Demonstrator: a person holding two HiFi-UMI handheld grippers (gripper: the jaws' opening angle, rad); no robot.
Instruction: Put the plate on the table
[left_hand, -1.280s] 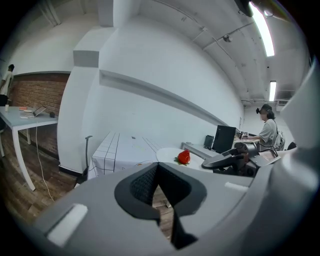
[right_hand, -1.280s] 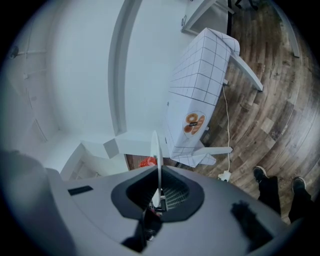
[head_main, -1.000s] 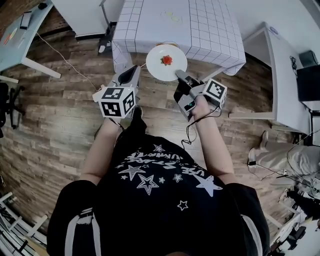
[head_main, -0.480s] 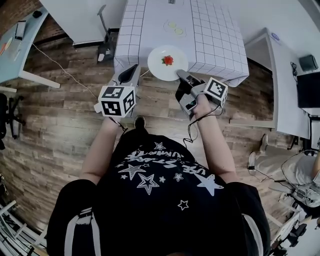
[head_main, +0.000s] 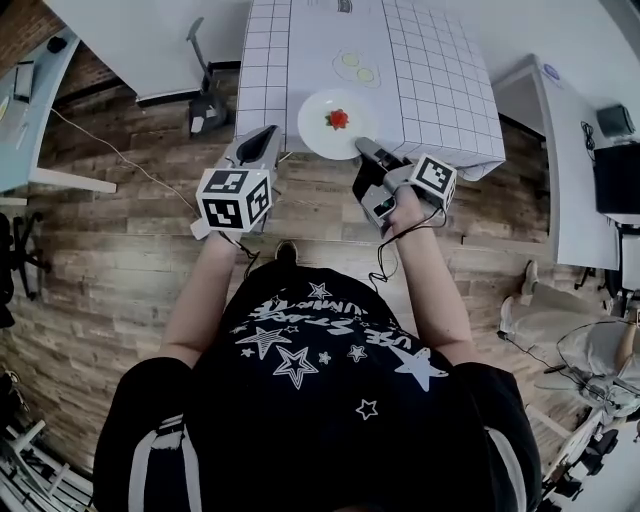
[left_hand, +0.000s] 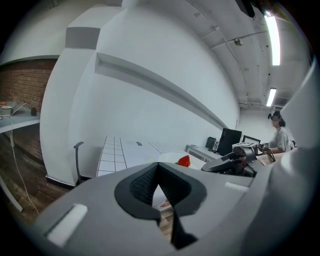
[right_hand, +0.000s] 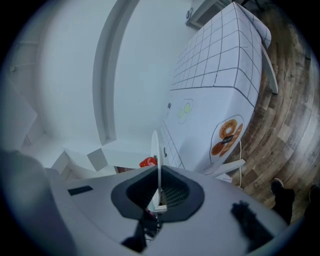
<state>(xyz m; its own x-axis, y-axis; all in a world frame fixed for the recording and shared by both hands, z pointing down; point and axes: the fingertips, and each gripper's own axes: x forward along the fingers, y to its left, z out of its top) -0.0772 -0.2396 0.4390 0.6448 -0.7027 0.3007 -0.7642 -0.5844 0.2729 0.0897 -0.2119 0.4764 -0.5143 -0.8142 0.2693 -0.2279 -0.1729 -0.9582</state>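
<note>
Plate advanced over table | right tongs clamp rim | left tongs closed, empty | doughnut print: right gripper view only

Wooden floor, white side desk

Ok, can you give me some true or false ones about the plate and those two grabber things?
1. The right gripper has its jaws pinched on the rim of the plate. True.
2. The left gripper is holding the plate too. False: its jaws are shut on nothing, off to the plate's side.
3. A small red thing sits on the plate. True.
4. The table has a plain black cloth on it. False: the cloth is white with a grid of thin lines.
</note>
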